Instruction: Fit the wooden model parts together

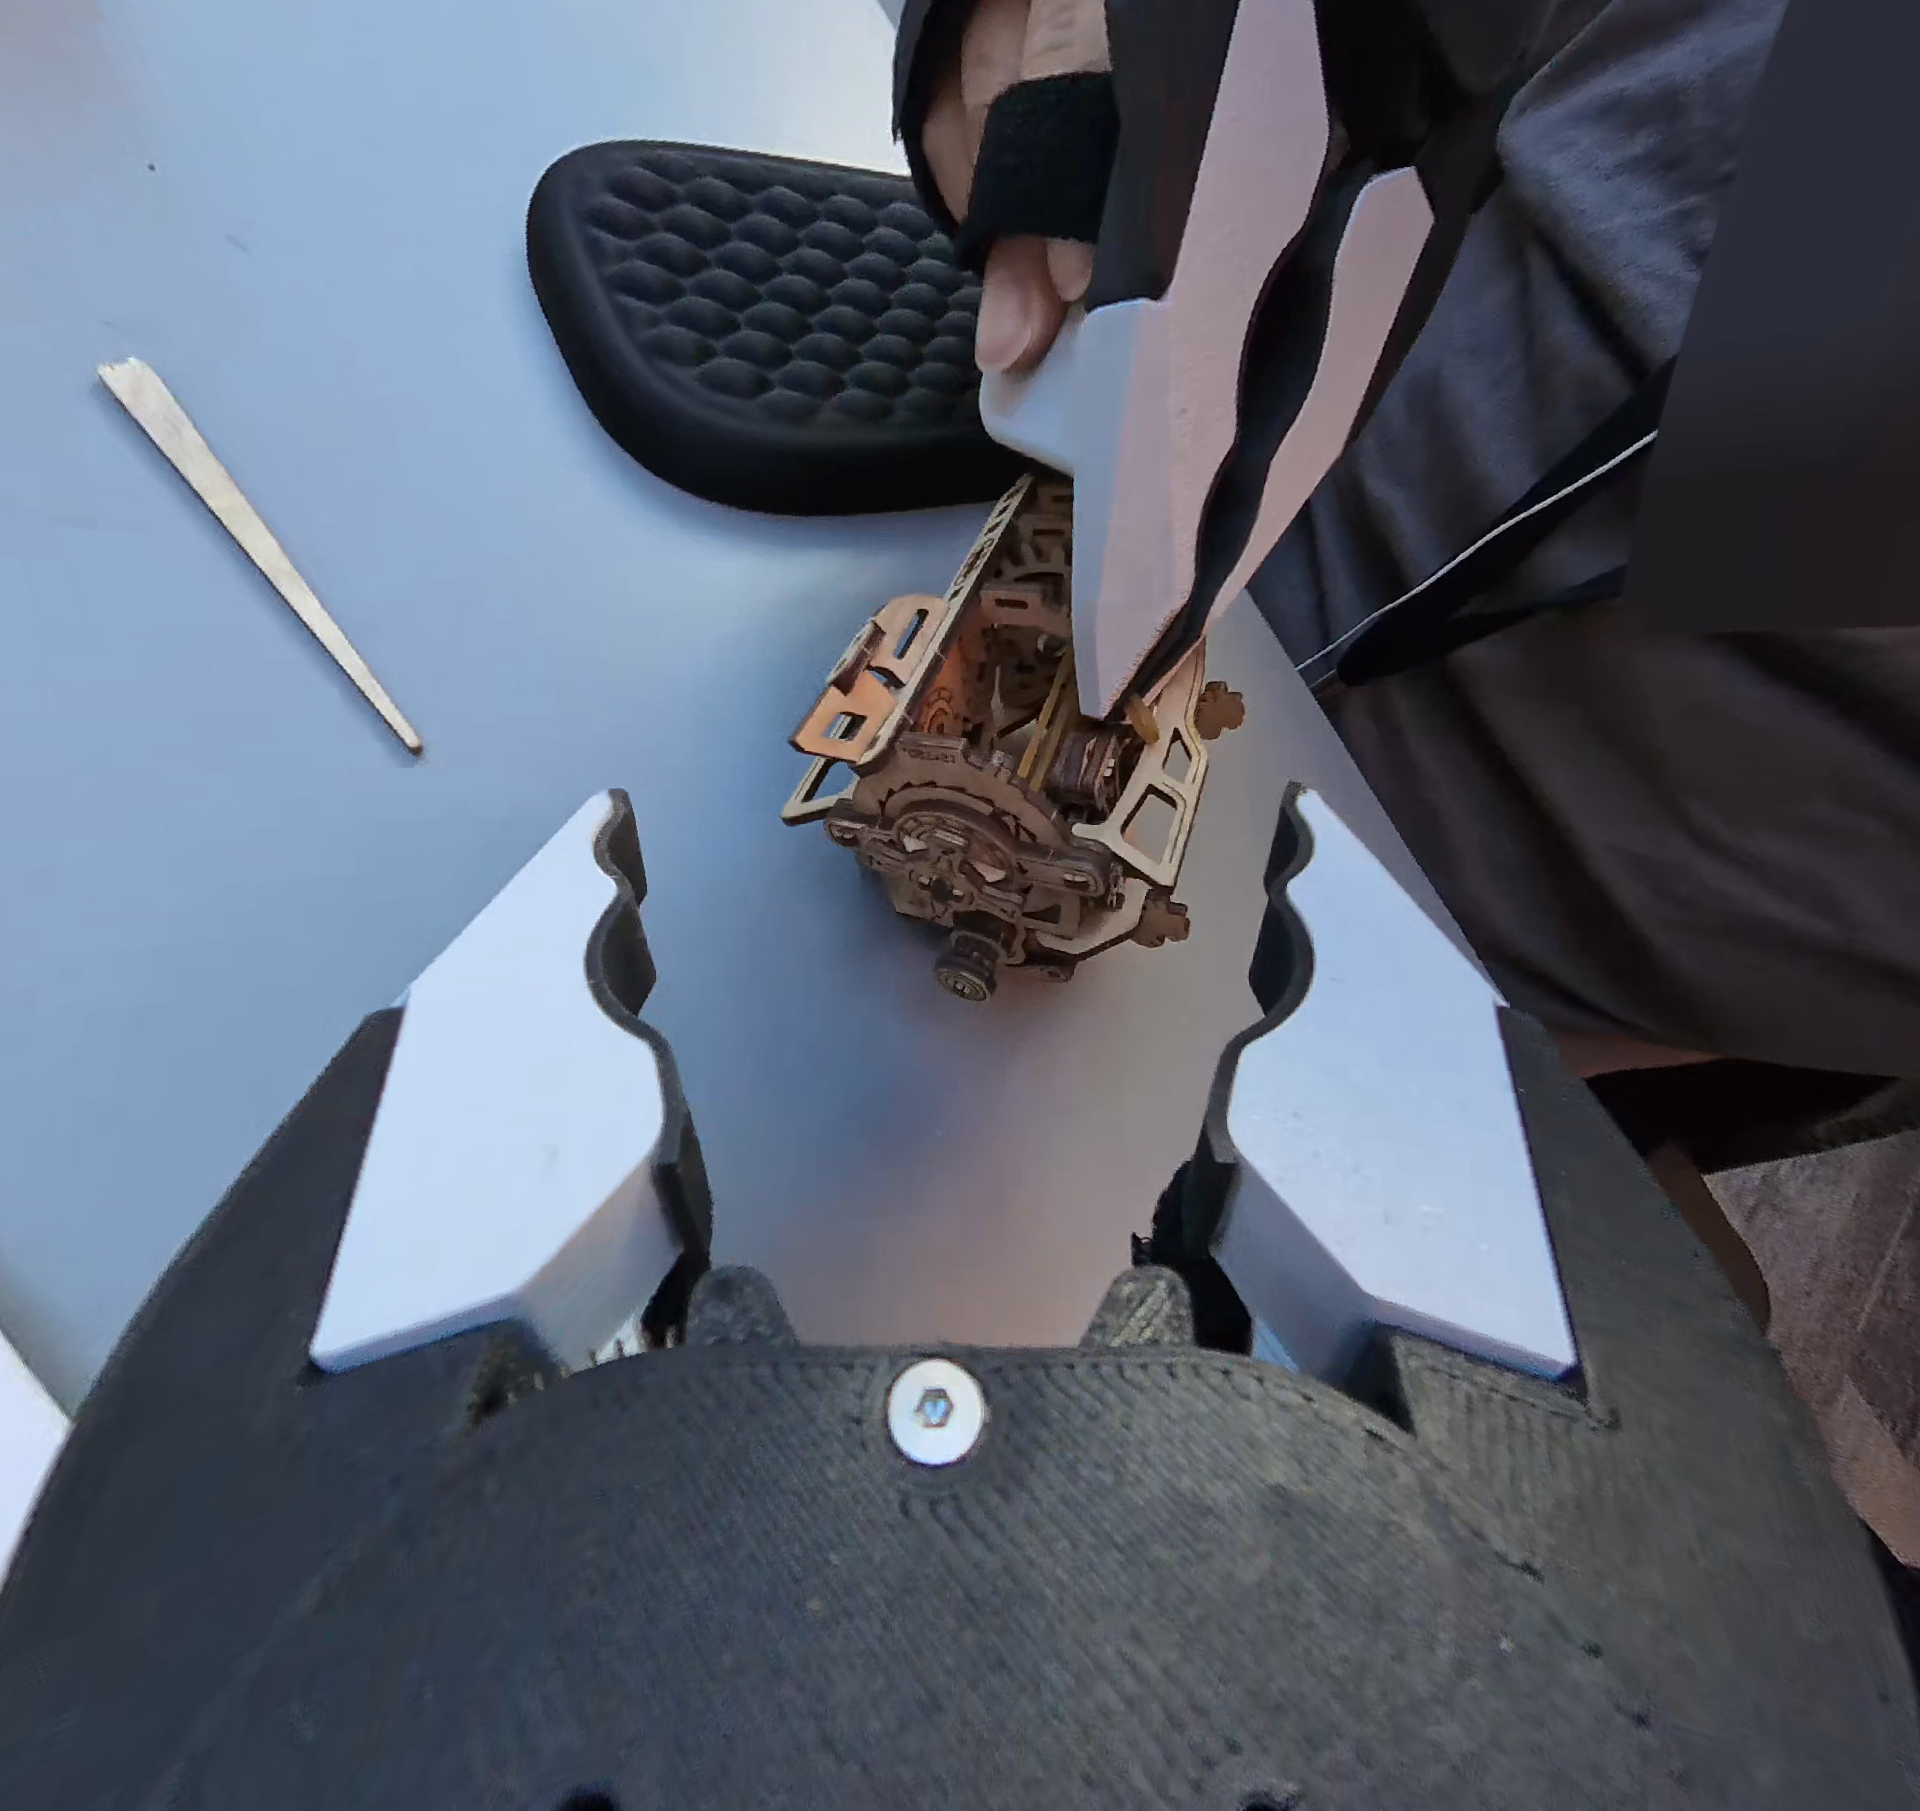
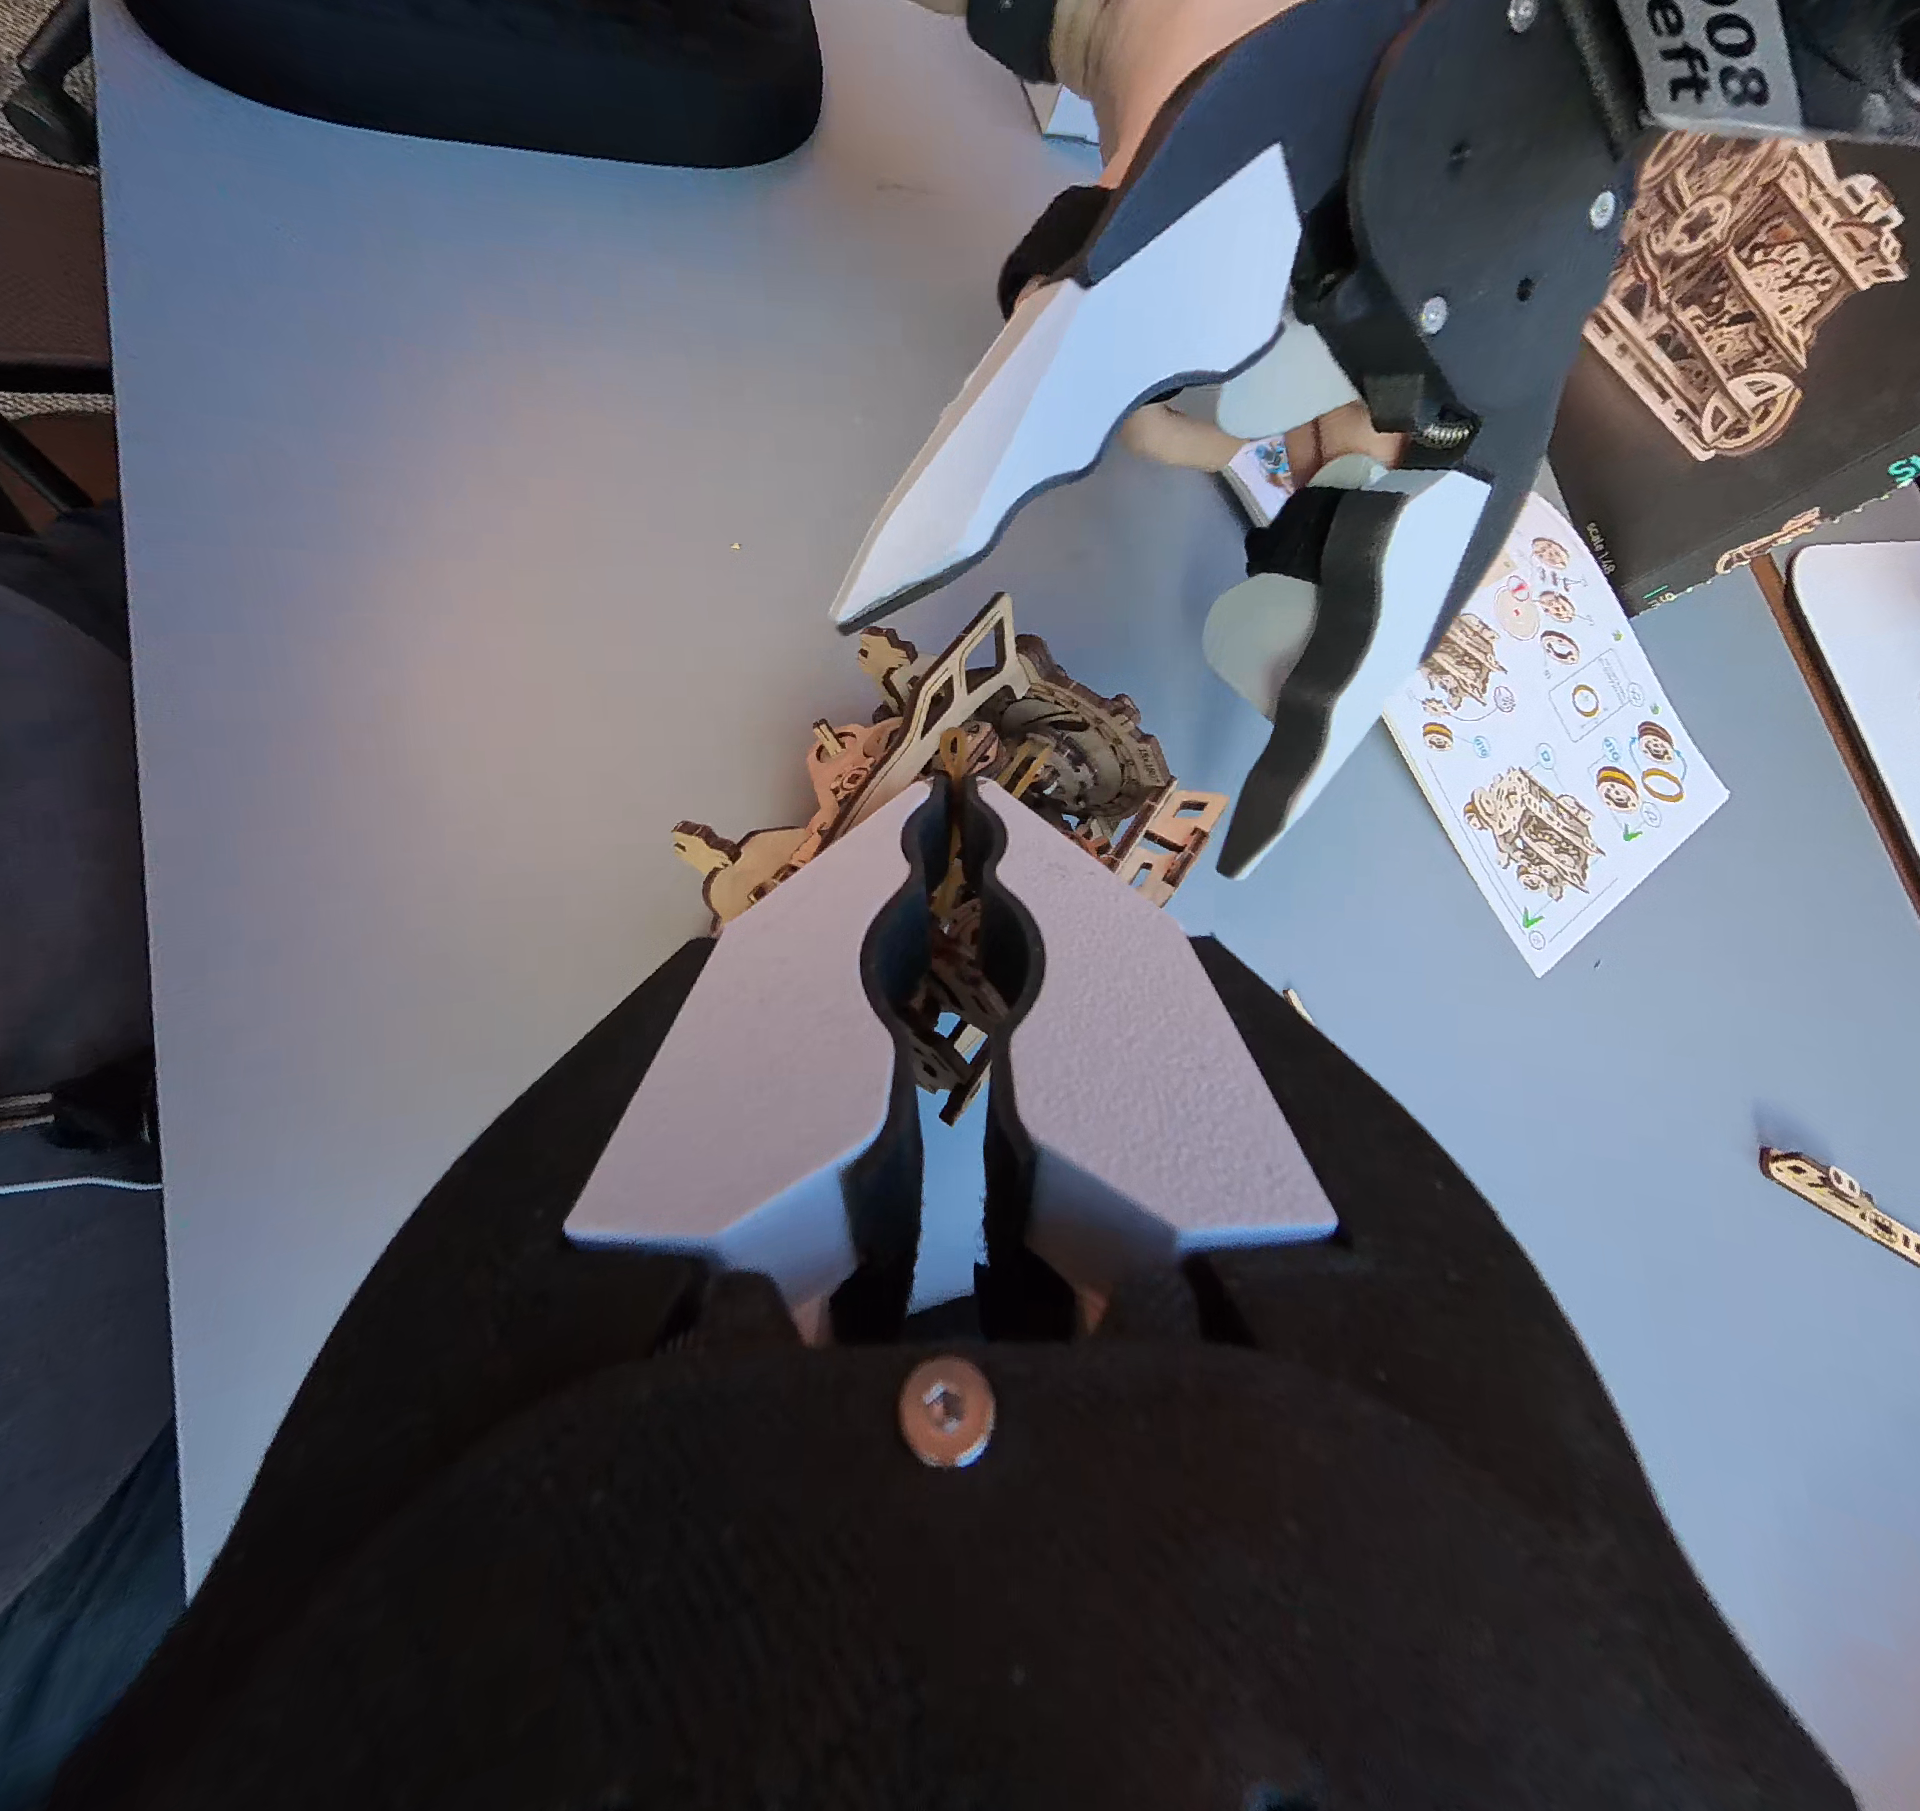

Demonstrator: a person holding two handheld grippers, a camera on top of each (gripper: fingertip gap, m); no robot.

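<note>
I am looking along my left gripper (image 1: 951,826) and its two fingers are standing wide apart, one at the lower left and one at the lower right of the left wrist view, with nothing between the pads but bare table (image 1: 312,203). The wooden model (image 1: 997,805) is lying just ahead of the fingertips, in the middle of that frame, resting on the table. Its long axis is running from the round geared face near me up and away toward the black mesh pad (image 1: 769,327) in the upper middle.

My right gripper (image 2: 954,795) is closer to the work. Its fingers are closed together at the tips, and they are pinching a thin yellowish rubber band (image 2: 953,753) whose small loop is showing just beyond the tips. In the left wrist view this gripper is coming down from the upper right and its tips are reaching into the open top of the model, near the small spool.

In the right wrist view the left gripper is hanging at the upper right, open, near the model but not touching it. I judge that the left gripper needs to come forward and straddle the model across its short side, to steady it while the band is being placed. A printed instruction sheet (image 2: 1558,743) is lying at the right.
</note>
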